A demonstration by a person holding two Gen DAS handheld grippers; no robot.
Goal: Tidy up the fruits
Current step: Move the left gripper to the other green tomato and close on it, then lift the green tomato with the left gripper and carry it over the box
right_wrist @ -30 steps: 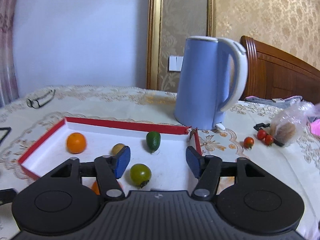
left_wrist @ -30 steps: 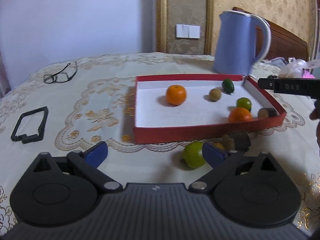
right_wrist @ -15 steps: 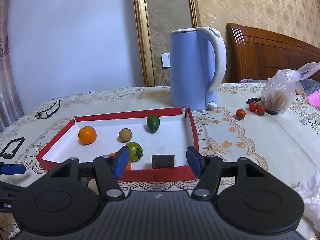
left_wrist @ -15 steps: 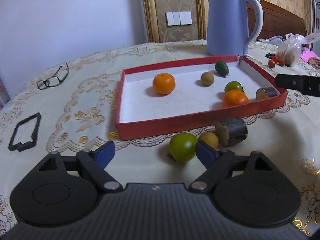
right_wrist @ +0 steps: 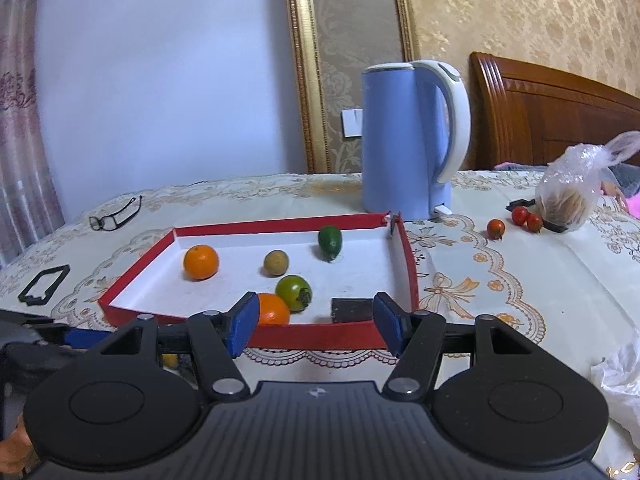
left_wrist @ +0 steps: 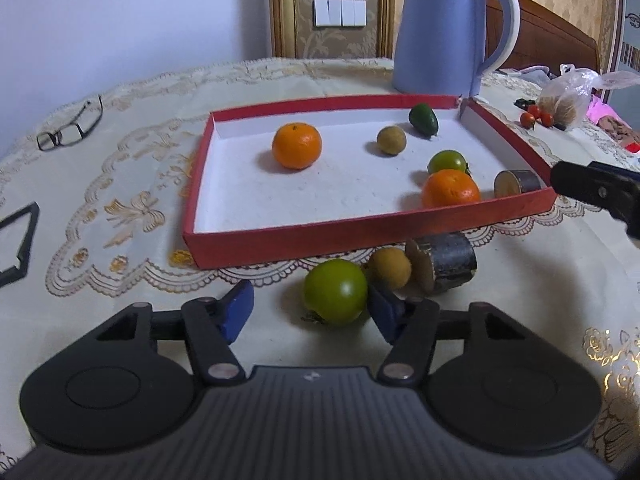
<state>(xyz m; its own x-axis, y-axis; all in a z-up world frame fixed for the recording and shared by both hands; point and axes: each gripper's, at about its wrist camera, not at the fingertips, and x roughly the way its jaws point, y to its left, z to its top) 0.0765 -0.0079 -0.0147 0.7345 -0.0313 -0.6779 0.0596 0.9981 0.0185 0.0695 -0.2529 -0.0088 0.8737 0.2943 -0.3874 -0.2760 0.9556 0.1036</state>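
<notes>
Left wrist alone shows left gripper closing, unclamped, around green fruit.

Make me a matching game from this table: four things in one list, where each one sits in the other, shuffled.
Things:
1. dark green oval fruit
2. big green tomato
3. glasses
4. red cherry tomatoes

Places:
A. on the cloth, left of the red box
B. beside the plastic bag
C. in the box's far corner, near the blue kettle
D. outside the box, before its near wall

Pairs: 1-C, 2-D, 3-A, 4-B
</notes>
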